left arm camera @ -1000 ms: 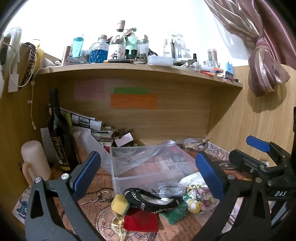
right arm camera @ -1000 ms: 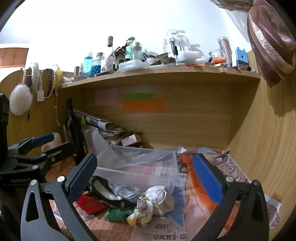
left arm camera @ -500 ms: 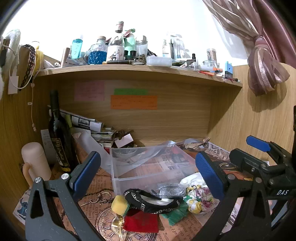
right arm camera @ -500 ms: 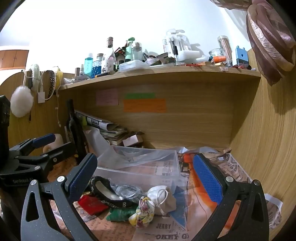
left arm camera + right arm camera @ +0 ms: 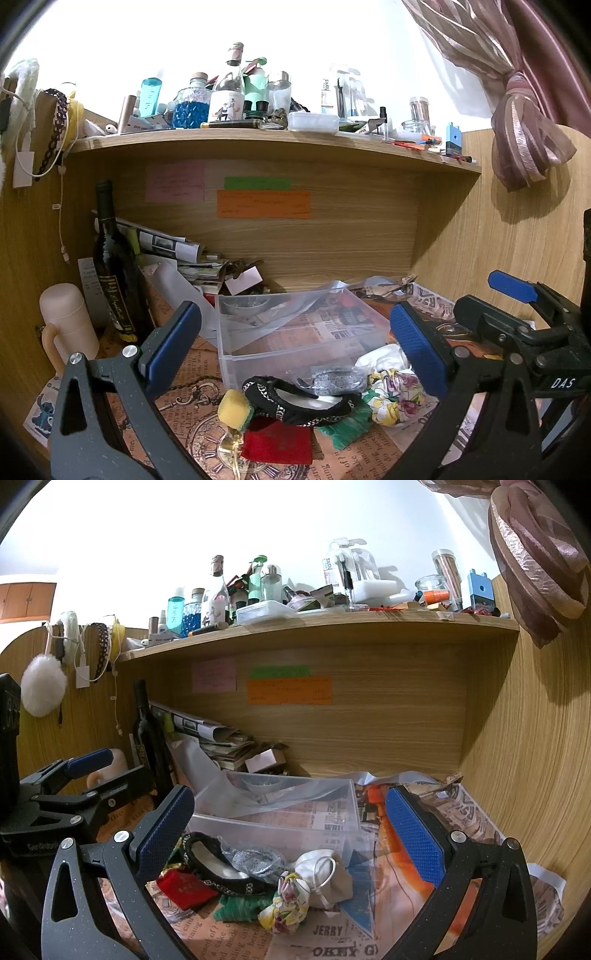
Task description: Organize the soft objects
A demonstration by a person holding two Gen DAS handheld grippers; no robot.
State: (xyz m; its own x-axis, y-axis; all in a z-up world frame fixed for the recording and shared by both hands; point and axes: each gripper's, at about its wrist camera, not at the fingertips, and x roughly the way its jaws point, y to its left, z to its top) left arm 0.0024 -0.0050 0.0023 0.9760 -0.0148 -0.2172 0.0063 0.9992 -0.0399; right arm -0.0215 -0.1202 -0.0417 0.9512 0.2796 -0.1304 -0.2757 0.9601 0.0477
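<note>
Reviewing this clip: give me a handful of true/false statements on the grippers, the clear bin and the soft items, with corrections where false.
1. Both the left gripper and the right gripper are open and hold nothing. True.
2. The red cloth lies inside the clear bin. False: it lies on the printed paper in front of the bin.
3. The floral cloth lies beside the white pouch. True.
4. The dark bottle lies on its side. False: it stands upright at the left.
5. The black headband hangs from the shelf. False: it lies among the pile.
</note>
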